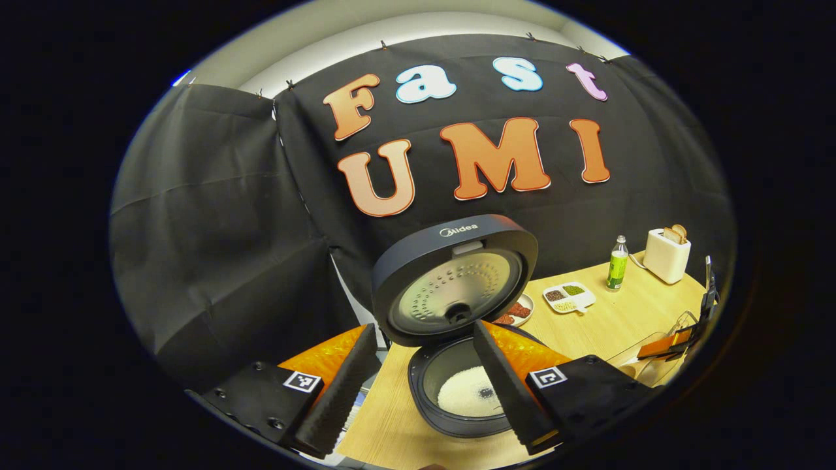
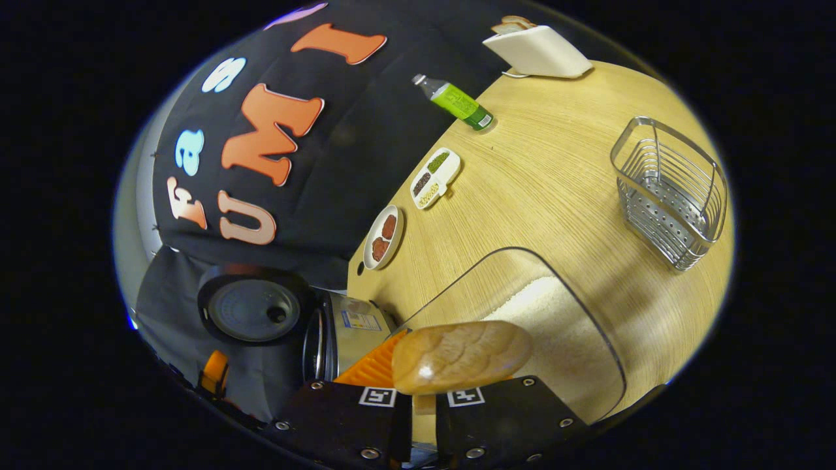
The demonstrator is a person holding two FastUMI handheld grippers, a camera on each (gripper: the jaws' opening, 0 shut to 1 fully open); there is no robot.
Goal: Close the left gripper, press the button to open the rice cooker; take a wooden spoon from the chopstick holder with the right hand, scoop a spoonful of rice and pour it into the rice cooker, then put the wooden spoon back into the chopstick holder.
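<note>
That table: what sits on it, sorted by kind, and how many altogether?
Rice cooker: 1
Toaster: 1
Green bottle: 1
Dishes of food: 2, a round plate and a divided tray
Wire holder: 1
Clear rice container: 1
Total: 7

walls: black cloth (image 1: 215, 215) hung in folds, clipped along its top edge | above: pale wall (image 1: 418, 29) lit bright over the cloth | furniture: light wood-grain desk (image 2: 555, 170) set against the cloth | light: soft shadows on the desk
</note>
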